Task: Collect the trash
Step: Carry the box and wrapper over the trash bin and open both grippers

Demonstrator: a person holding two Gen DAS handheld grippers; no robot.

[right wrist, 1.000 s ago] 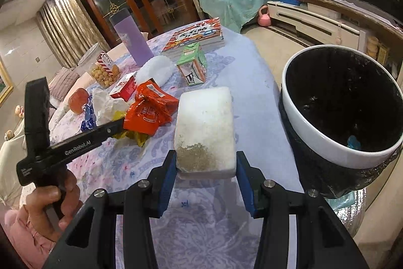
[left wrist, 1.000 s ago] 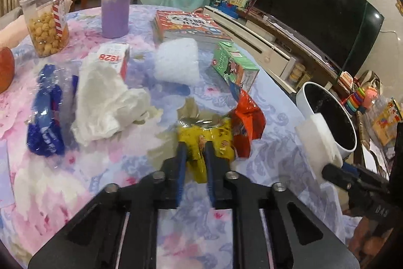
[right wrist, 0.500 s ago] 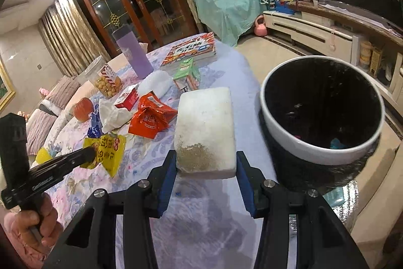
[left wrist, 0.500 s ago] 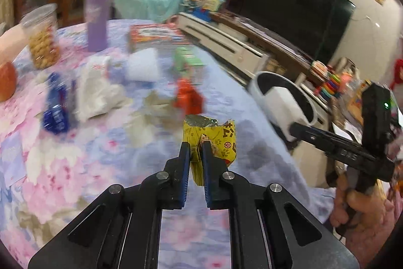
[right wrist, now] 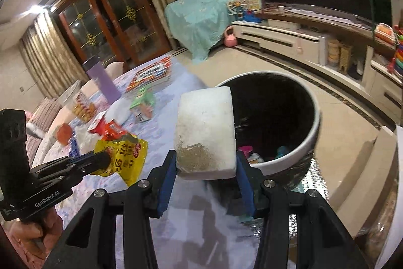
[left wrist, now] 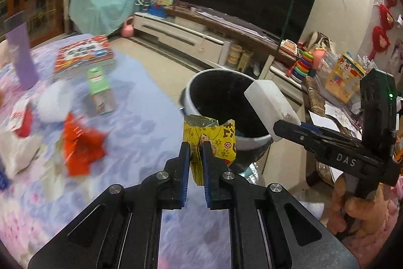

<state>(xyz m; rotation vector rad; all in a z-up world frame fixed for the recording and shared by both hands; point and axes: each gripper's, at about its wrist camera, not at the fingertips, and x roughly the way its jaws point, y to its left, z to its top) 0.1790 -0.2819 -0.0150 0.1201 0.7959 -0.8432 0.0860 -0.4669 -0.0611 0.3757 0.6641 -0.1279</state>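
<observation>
Trash rides in both our grippers: crumpled yellow foil wrapper [left wrist: 210, 140] pinched left [left wrist: 196, 143], white foam block [right wrist: 205, 132] clamped right [right wrist: 205, 165]; round white bin [right wrist: 297, 153] at two o'clock. Releasing early risks floor spills.

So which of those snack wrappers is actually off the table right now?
The yellow wrapper, pinched in the left gripper near the bin. The red-orange wrapper lies on the tablecloth.
</observation>
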